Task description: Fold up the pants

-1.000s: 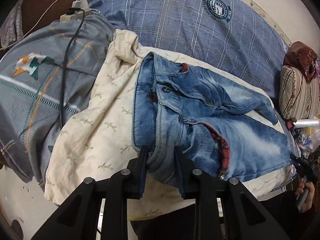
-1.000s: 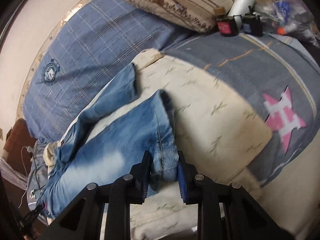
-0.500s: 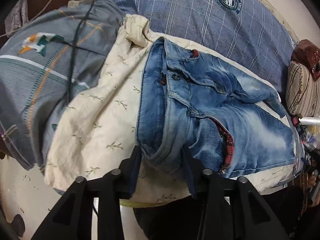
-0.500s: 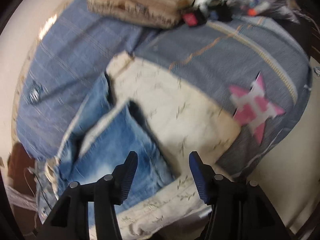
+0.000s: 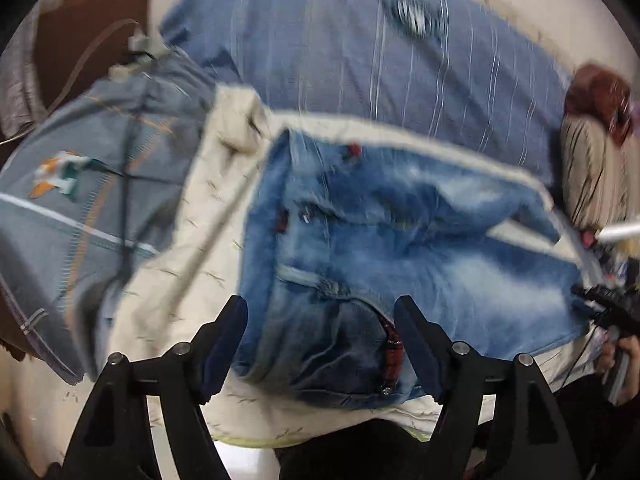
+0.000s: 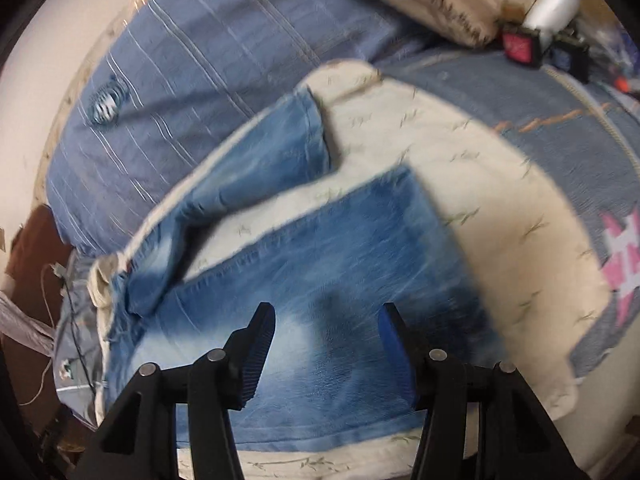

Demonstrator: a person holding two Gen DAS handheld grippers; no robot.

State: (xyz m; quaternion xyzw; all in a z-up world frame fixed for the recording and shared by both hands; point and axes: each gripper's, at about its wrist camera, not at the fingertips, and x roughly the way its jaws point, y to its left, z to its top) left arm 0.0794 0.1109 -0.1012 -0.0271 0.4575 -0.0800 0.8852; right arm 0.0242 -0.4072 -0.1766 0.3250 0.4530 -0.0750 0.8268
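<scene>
Faded blue jeans (image 5: 384, 248) lie on a cream leaf-print cloth (image 5: 172, 280), waist at the left, legs stretching right. My left gripper (image 5: 320, 340) hovers over the waistband (image 5: 320, 360); its jaws are opening and the pads stand clear of the denim on either side. In the right wrist view the near leg (image 6: 320, 280) lies flat and the far leg (image 6: 272, 152) angles away behind it. My right gripper (image 6: 326, 348) stands open above the near leg with no cloth pinched. The other hand's gripper (image 5: 608, 312) shows at the right edge of the left wrist view.
A blue striped pillow (image 5: 380, 60) lies behind the jeans. A grey quilt (image 5: 80, 184) with a black cable (image 5: 126, 184) covers the left, grey bedding with a pink star (image 6: 624, 252) the right. A striped cushion (image 5: 596, 176) and small bottles (image 6: 520, 44) crowd the far right.
Both grippers have let go of the jeans: the left released the waistband and spread wide, the right released the leg hem. The denim now lies flat on the cream cloth.
</scene>
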